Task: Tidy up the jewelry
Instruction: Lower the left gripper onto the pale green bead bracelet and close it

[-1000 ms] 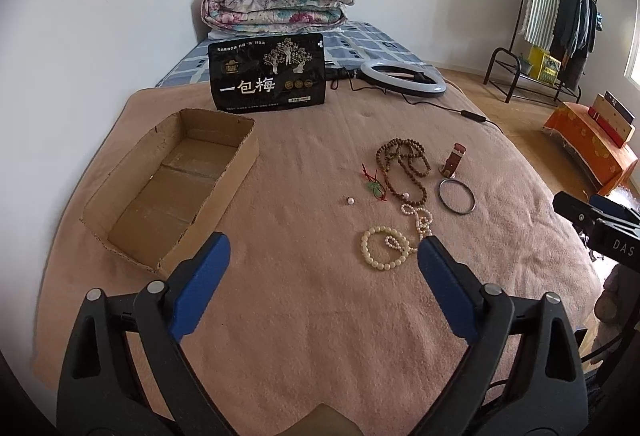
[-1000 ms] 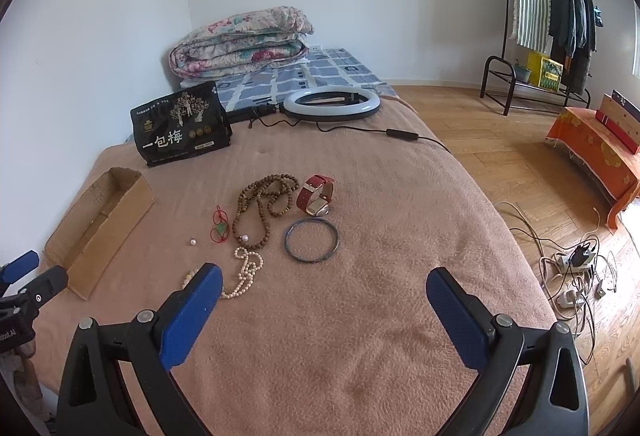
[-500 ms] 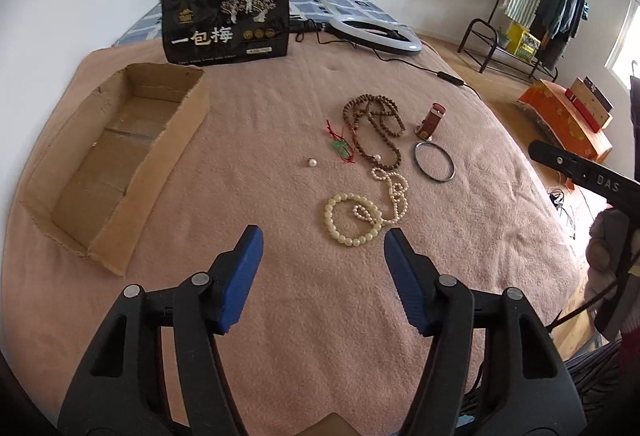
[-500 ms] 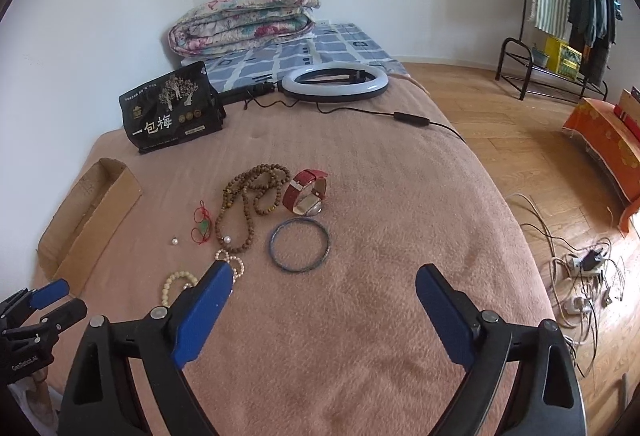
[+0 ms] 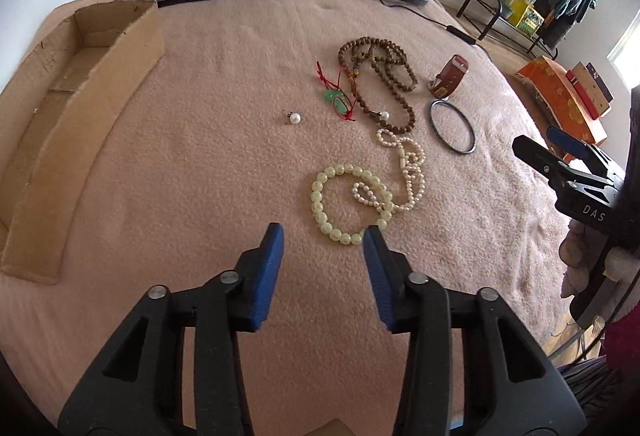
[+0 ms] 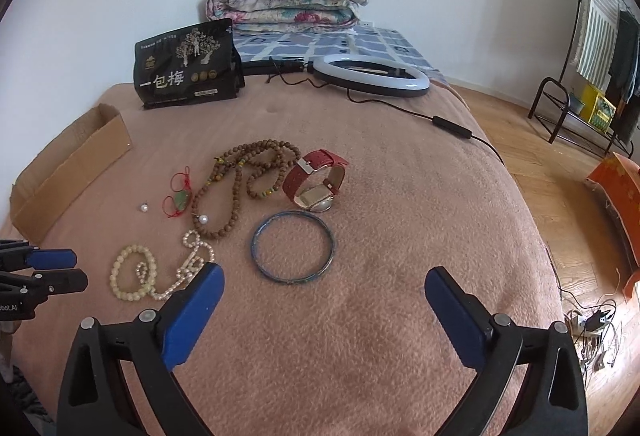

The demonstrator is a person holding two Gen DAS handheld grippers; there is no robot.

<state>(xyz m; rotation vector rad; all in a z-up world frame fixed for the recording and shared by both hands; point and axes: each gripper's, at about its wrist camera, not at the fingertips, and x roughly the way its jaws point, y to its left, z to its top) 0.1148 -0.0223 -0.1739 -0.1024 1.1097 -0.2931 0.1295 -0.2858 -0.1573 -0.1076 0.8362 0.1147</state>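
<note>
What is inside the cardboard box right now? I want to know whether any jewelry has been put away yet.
The cardboard box shows only bare cardboard floor in the left wrist view; no jewelry is in it. Its near corner is hidden behind the front wall.

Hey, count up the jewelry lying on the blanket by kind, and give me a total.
Beaded bracelet: 1
Pearl strand: 1
Wooden bead necklace: 1
Bangle: 1
Watch: 1
Green pendant on red cord: 1
Loose pearl: 1
Total: 7
</note>
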